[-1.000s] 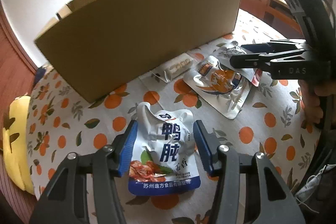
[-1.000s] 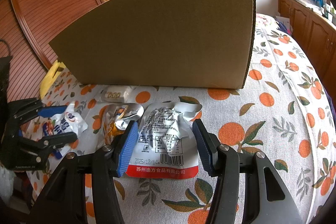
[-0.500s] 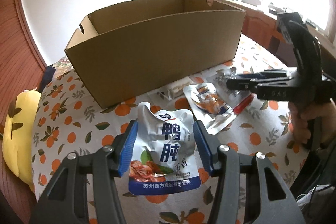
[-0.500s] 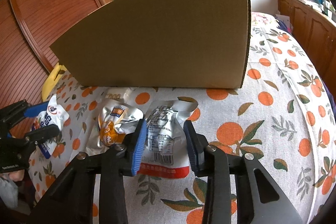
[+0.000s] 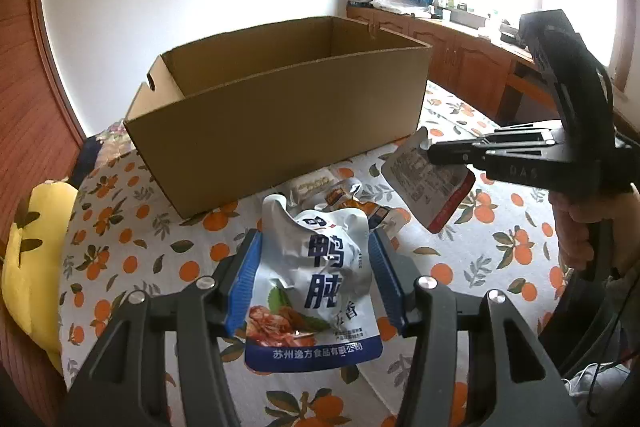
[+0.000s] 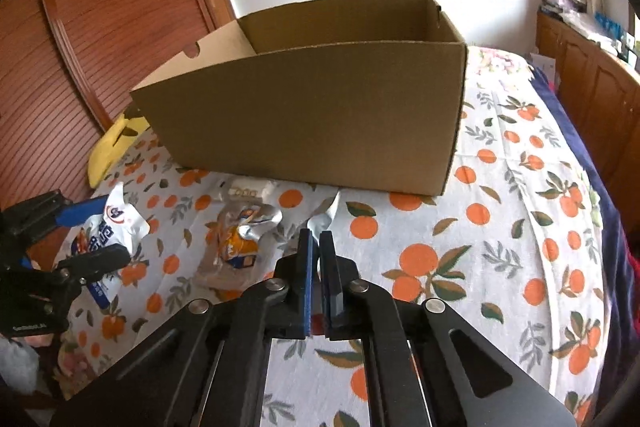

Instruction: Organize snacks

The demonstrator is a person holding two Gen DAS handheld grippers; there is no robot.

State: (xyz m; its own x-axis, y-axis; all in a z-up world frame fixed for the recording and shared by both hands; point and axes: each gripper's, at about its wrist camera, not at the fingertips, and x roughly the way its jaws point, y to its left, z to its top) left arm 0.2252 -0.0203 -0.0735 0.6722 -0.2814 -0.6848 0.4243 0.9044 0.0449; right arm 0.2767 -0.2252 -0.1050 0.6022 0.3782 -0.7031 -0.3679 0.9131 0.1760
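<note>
My left gripper [image 5: 312, 259] is shut on a white and blue snack pouch [image 5: 316, 287] and holds it above the table; it also shows in the right wrist view [image 6: 106, 235]. My right gripper [image 6: 317, 241] is shut on a silver pouch with a red edge [image 5: 430, 183], seen edge-on between its pads [image 6: 326, 223], lifted off the table. An open, empty-looking cardboard box [image 5: 280, 115] stands behind both. An orange and silver pouch [image 6: 236, 247] and a small white pack [image 6: 246, 191] lie on the cloth in front of the box.
The table has an orange-print cloth [image 6: 500, 227]. A yellow cushion [image 5: 28, 267] lies at the left edge. Wooden cabinets [image 5: 472, 67] stand at the right, and a wooden door [image 6: 100, 27] behind the box.
Both grippers have risen from the table with their pouches. The right gripper closed fully on the silver pouch and lifted it. The box's inside has come into view.
</note>
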